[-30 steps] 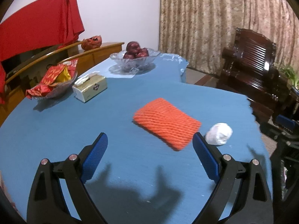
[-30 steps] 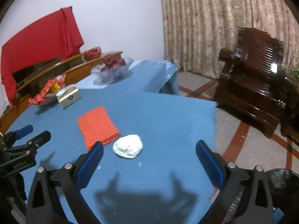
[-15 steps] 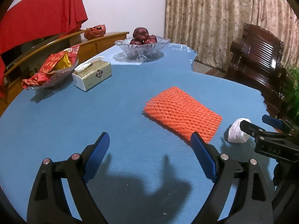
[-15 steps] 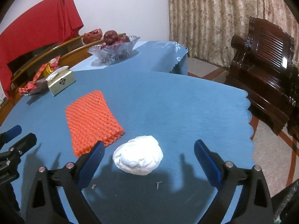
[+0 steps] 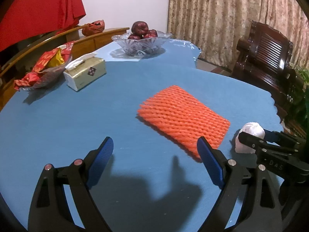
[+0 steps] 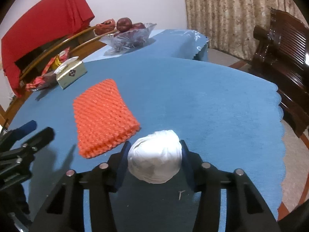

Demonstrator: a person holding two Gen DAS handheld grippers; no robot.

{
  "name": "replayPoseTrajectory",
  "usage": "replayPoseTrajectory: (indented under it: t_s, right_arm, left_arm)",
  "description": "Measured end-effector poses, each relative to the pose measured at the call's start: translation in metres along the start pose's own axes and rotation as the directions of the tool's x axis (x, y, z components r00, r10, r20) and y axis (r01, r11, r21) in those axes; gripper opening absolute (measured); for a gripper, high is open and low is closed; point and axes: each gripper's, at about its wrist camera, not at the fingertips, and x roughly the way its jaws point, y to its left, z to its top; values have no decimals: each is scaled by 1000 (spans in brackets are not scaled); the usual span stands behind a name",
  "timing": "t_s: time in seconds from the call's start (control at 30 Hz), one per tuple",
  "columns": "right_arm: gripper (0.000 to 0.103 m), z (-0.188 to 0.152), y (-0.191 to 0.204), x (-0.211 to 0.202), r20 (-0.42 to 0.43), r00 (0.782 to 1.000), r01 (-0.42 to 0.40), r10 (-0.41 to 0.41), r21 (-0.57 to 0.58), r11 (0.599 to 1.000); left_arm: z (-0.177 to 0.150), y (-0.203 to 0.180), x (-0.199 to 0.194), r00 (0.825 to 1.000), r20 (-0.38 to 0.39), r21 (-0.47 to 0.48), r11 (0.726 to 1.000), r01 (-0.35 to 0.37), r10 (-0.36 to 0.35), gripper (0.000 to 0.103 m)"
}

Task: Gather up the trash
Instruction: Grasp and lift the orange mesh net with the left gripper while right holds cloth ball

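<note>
The white wad (image 6: 155, 157) on the blue cloth (image 6: 212, 104) is flanked closely by the right gripper (image 6: 154, 160), whose jaws have just been closing (contact cannot be told), the left gripper (image 5: 154, 154) is held wide and empty by the orange net (image 5: 183, 117), and apples (image 5: 142, 31) are heaped in a glass bowl (image 5: 142, 42).

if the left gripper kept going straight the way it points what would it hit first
Probably the bare blue tablecloth: the left gripper is open and empty, with the orange foam net just right of its line.

A white wall (image 5: 123, 2), beige patterned curtains (image 5: 222, 19), and a dark wooden armchair (image 6: 283, 61).
</note>
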Motion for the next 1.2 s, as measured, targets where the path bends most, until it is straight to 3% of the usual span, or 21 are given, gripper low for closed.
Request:
replayPoseTrajectory:
  t_s: [0.43, 0.57, 0.67, 0.73, 0.8, 1.2]
  right_arm:
    - [48, 7, -25, -21, 52, 998, 39, -40, 16, 999]
    - [48, 4, -28, -23, 48, 998, 41, -42, 22, 999]
    - [48, 2, -30, -24, 45, 998, 40, -41, 27, 999]
    - [48, -1, -30, -26, 44, 998, 39, -41, 29, 999]
    - [48, -2, -30, -28, 44, 998, 37, -38, 33, 999]
    - [48, -4, -20, -63, 92, 995, 25, -28, 37, 999]
  left_arm:
    - [5, -38, 40, 993, -101, 30, 997, 65, -62, 66]
    - [5, -44, 50, 987, -129, 17, 995, 100, -97, 49]
    - [6, -46, 51, 985, -123, 1, 993, 118, -117, 35]
    - [6, -47, 50, 987, -114, 3, 993, 115, -114, 20]
    - [6, -47, 47, 987, -107, 1, 993, 122, -121, 13]
    - [6, -45, -10, 992, -14, 15, 992, 123, -123, 11]
